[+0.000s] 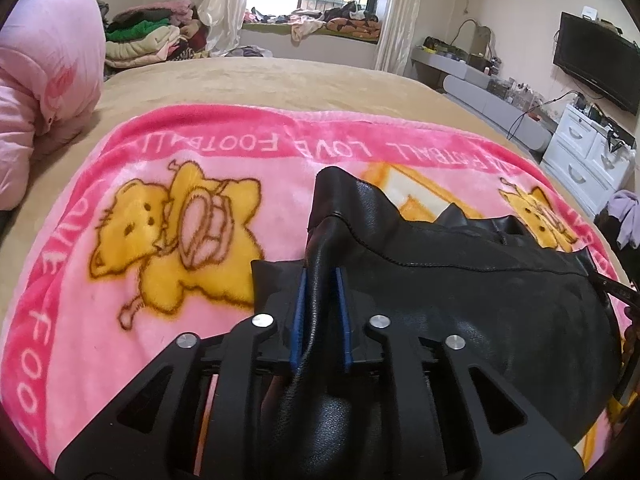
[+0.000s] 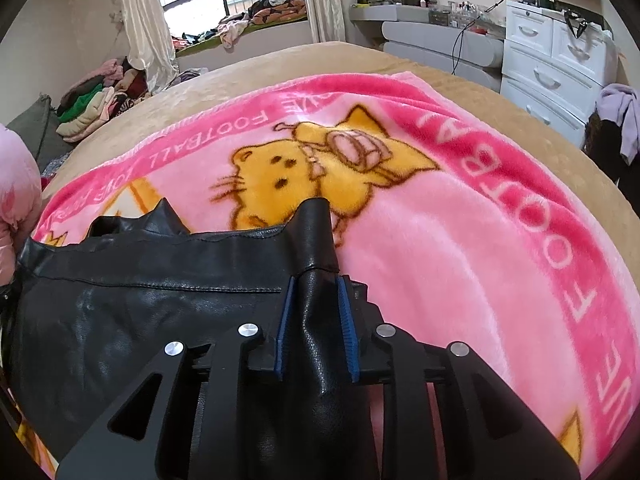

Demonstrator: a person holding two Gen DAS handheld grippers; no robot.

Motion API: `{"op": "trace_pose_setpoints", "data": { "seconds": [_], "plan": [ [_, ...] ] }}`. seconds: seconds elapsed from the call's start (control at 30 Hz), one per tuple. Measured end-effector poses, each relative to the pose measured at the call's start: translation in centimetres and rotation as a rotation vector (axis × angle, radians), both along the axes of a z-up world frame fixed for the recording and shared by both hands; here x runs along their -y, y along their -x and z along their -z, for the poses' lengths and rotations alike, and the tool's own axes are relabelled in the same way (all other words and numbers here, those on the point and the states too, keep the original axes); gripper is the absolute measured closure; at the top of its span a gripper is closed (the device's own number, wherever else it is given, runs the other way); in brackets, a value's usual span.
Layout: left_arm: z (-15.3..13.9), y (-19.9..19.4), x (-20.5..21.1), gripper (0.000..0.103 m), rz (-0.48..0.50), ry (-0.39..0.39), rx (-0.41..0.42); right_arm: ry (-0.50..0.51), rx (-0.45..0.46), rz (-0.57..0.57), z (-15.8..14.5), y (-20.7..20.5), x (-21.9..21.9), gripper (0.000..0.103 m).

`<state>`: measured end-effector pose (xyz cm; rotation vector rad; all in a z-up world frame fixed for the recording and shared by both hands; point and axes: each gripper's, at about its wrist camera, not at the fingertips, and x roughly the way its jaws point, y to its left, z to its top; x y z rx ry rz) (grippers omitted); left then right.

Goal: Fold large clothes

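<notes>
Left wrist: black leather garment fold stands between parted jaws.

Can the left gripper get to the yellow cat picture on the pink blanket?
Probably yes. The yellow cat lies uncovered just left of the left gripper, but black leather garment sits between its pads.

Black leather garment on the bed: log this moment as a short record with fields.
garment: black leather garment, lying on the pink cartoon blanket
surface: tan bed
left gripper: a raised fold of the leather between its blue pads, a gap visible beside the fold
right gripper: the same, leather fold between the pads, not pressed
nearby: pink padded jacket at the bed's edge
</notes>
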<state>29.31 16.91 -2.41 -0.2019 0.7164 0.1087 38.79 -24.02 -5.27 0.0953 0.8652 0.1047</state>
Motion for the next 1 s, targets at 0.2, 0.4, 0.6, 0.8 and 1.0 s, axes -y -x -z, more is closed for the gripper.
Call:
{"op": "trace_pose_setpoints", "data": {
  "seconds": [0.2,0.4,0.6,0.8,1.0],
  "plan": [
    [-0.4,0.1,0.4,0.073,0.003,-0.021,-0.014,0.018,-0.021,-0.012,-0.1,0.3,-0.1,0.071],
    [-0.8,0.3,1.3,0.046,0.010,-0.053,-0.021,-0.021,-0.051,0.003,-0.4,1.4,1.0,0.038],
    [-2.7,1.2,1.9,0.024,0.008,-0.095,-0.007,-0.087,-0.063,-0.035,-1.6,4.3,1.5,0.013],
    [-4.3,2.5,2.0,0.009,-0.014,-0.134,0.000,-0.098,-0.030,-0.109,-3.1,8.4,0.9,0.008],
    [-4.8,3.7,1.6,0.009,-0.031,-0.144,-0.019,-0.064,-0.029,-0.175,-3.7,11.3,-0.3,0.007]
  ]
}}
